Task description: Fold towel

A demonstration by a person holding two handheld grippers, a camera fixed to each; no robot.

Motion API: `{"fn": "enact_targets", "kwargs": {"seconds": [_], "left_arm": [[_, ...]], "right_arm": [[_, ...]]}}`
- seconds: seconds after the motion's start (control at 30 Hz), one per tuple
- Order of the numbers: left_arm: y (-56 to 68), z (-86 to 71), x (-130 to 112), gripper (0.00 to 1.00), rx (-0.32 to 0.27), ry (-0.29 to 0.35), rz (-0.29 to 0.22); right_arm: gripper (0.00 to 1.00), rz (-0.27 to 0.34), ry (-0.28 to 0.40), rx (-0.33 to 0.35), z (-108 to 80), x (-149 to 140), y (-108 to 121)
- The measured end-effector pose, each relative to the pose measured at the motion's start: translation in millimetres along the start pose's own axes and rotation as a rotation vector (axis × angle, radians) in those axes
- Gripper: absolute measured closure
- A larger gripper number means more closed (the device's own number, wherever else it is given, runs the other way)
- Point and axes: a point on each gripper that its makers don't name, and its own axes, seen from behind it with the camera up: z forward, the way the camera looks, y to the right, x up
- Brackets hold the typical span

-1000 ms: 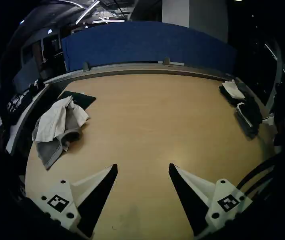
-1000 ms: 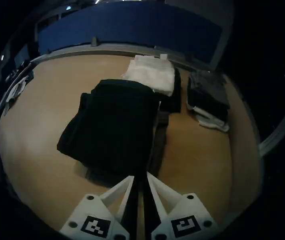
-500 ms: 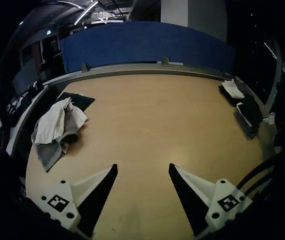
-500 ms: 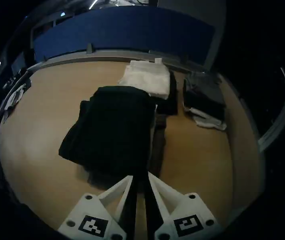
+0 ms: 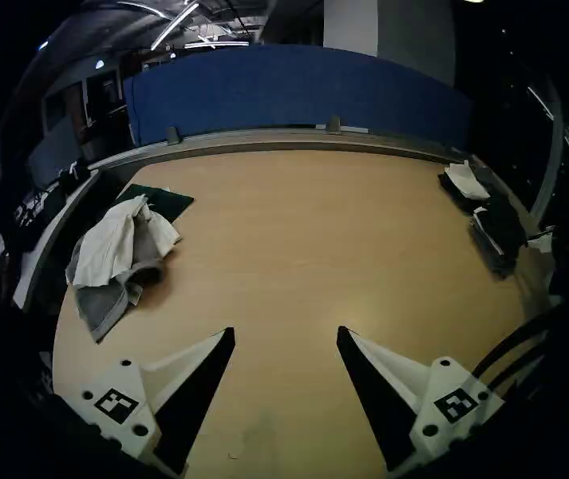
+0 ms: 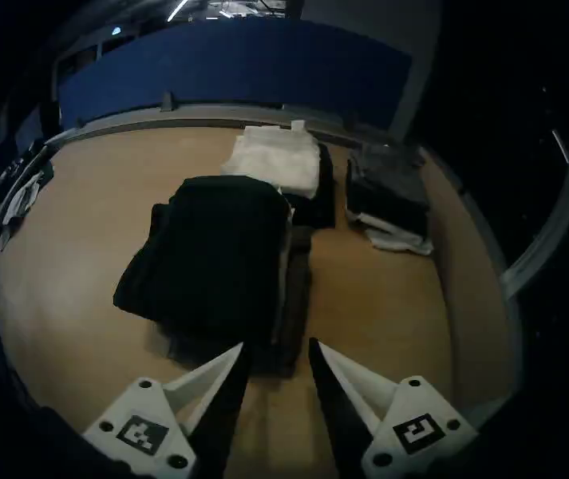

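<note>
Two hand-held grippers over a light wooden table, left gripper spread wide and empty at lower centre, right gripper parted a little, holding nothing (tips just beside the cloth's near edge), folded black towel mid-frame, crumpled white and grey towels at left.

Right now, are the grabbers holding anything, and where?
Nothing is held. The left gripper is open above the table; the right gripper is open at the near edge of the dark folded towel, not pinching it.
</note>
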Motion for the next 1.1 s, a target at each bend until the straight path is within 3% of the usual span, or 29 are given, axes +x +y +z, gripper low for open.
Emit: {"fn": "enact_targets", "kwargs": {"seconds": [0.1, 0.23, 0.3, 0.5, 1.1], "left_arm": [[0.6, -0.4, 1.1, 0.05, -0.001, 0.003, 0.001], [0.7, -0.3, 1.0, 0.05, -0.001, 0.002, 0.000], [0.3, -0.1, 1.2, 0.05, -0.001, 0.002, 0.000], [-0.9, -0.1, 2.2, 0.05, 0.001, 0.005, -0.004], [0.0, 7.0, 4.7, 0.05, -0.005, 0.006, -0.007]], "right_arm": [[0.29, 0.003, 0.005, -0.011, -1.7, 1.3, 2.6], [0.05, 0.002, 0.027, -0.016, -5.4, 8.4, 1.6], [0.00, -0.001, 0.046, -0.015, -7.7, 14.6, -0.5], [0.00, -0.016, 0.060, -0.014, -13.4, 27.0, -3.8], [0.00, -0.016, 0.071, -0.028, -28.1, 27.2, -2.7]]}}
